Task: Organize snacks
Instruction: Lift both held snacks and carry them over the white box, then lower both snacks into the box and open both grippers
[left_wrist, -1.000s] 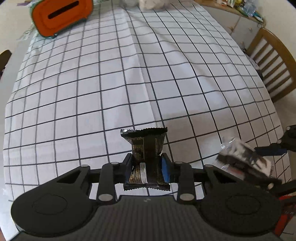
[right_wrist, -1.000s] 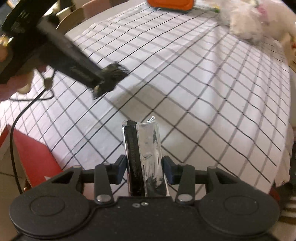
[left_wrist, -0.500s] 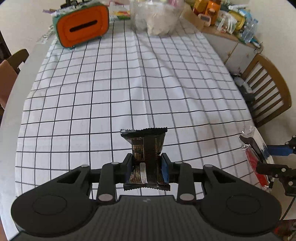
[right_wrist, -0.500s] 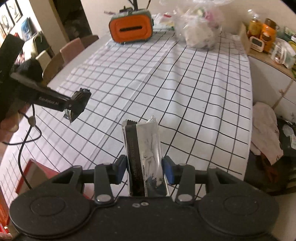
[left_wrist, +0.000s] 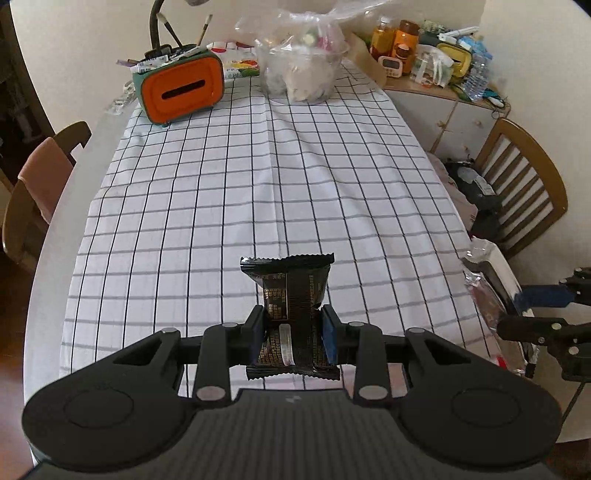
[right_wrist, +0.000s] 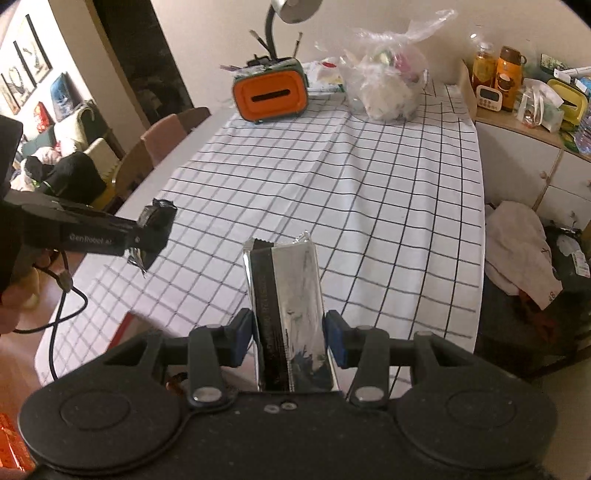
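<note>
Snacks are held up above the desk (left_wrist: 177, 192), one in each gripper. Left gripper (left_wrist: 291, 334) has its jaws squeezed on a black snack pack (left_wrist: 291, 288). Right gripper (right_wrist: 290, 334) has its jaws squeezed on a shiny silver snack pack (right_wrist: 291, 295).

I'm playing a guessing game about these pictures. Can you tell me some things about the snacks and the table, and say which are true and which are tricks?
1. The left gripper holds a black snack packet. True.
2. The right gripper is empty. False: it is shut on a silver packet.
3. The tablecloth has red spots. False: it is white with a dark grid.
4. An orange box stands at the far end of the table. True.
5. A clear bag sits beside the orange box. True.
</note>
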